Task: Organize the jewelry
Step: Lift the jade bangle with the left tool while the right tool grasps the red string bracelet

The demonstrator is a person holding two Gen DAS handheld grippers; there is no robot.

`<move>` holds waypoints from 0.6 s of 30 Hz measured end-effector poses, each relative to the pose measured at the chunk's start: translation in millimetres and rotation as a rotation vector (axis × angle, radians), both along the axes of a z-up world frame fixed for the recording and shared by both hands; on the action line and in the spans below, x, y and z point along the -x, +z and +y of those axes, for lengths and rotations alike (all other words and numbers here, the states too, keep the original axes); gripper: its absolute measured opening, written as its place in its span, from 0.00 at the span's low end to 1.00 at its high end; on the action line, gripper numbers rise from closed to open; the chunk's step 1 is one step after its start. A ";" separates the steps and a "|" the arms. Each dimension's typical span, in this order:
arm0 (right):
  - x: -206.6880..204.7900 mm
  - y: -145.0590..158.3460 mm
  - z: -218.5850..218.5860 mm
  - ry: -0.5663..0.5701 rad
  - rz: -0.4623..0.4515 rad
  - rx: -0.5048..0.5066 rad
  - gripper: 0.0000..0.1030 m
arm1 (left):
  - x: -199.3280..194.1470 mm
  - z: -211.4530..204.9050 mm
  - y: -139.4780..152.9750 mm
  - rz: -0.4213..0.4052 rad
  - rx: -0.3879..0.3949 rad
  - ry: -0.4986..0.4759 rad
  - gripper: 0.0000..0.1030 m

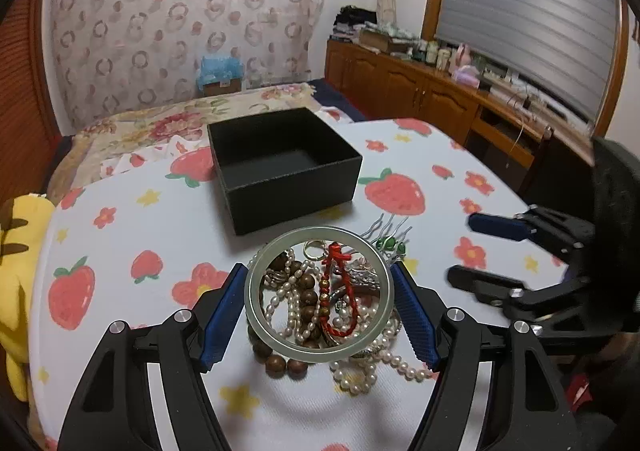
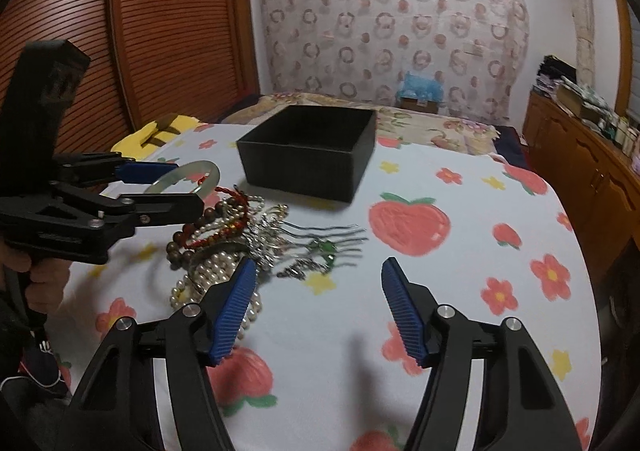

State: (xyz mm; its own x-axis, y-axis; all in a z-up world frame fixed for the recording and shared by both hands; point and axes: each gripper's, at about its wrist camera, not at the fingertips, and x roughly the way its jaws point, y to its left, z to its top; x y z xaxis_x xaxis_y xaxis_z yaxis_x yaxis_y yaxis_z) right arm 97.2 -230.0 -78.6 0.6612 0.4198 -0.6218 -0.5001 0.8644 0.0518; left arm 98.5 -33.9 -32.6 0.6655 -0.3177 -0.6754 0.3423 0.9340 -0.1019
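**Jade bangle up off the pile**

Left gripper [image 1: 320, 307] is clamped on the pale green bangle [image 1: 256, 311], both blue pads against its rim, lifted just above the jewelry heap [image 2: 224, 247]. Behind the heap on the strawberry tablecloth [image 2: 460, 291] sits the black box [image 2: 308, 167], open-topped. Right gripper [image 2: 320, 311] hangs beside the heap, jaws wide, nothing between them. Hair comb [image 2: 332, 237] pokes out of the heap's box-side edge.

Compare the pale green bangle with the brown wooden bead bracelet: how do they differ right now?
The pale green bangle is one smooth rigid ring; the brown wooden bead bracelet is a string of separate round beads. The bangle is gripped between the left gripper's jaws and, in the right wrist view, sits lifted above the heap; the bead bracelet lies tangled in the pile with the pearls. Both are bracelets, and neither is in the black box yet.
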 end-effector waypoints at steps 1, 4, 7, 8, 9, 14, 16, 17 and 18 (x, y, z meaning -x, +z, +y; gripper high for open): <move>-1.6 -0.3 4.1 0.006 0.002 0.002 0.66 | 2.2 3.3 2.7 -0.009 0.007 0.006 0.67; -3.8 -1.0 12.6 0.029 0.011 0.012 0.66 | 7.1 14.5 9.3 -0.028 0.024 0.028 0.67; -8.3 -3.6 23.9 0.059 0.028 0.019 0.64 | 12.3 25.2 13.4 -0.047 0.025 0.053 0.67; -10.5 -4.1 27.8 0.070 0.034 0.018 0.63 | 13.4 27.9 14.1 -0.050 0.023 0.061 0.67; -12.9 -3.5 30.7 0.076 0.038 0.017 0.62 | 14.3 31.8 14.4 -0.052 0.020 0.071 0.67; -26.8 -3.1 49.0 0.120 0.076 -0.018 0.60 | 16.4 43.5 13.4 -0.054 0.024 0.094 0.67; -31.1 -6.1 52.5 0.124 0.092 -0.025 0.59 | 17.3 46.4 12.3 -0.052 0.028 0.100 0.67; -33.6 -6.7 54.9 0.124 0.098 -0.026 0.57 | 17.5 47.6 11.7 -0.052 0.029 0.102 0.67; -36.4 -7.0 56.7 0.126 0.106 -0.033 0.57 | 17.9 48.2 10.9 -0.051 0.030 0.102 0.67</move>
